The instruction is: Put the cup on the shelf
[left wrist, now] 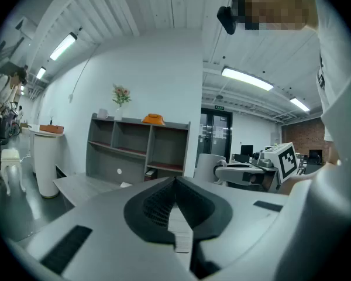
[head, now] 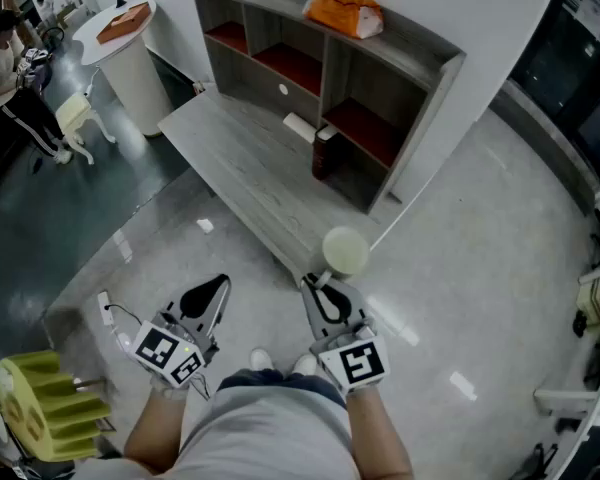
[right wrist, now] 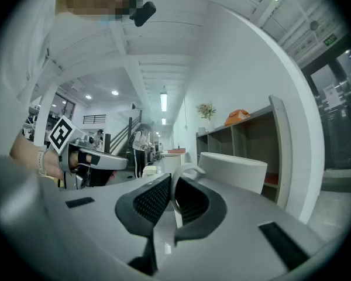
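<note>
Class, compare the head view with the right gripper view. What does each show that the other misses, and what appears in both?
Only the head view shows the yellow object at lower left, the dark red container on the grey bench, and the round white table.

Only the right gripper view shows the right gripper shut on the handle of the cup, and the flowers above the shelf.

Both show the cup, the shelf, the orange item on top of the shelf, and the left gripper.
</note>
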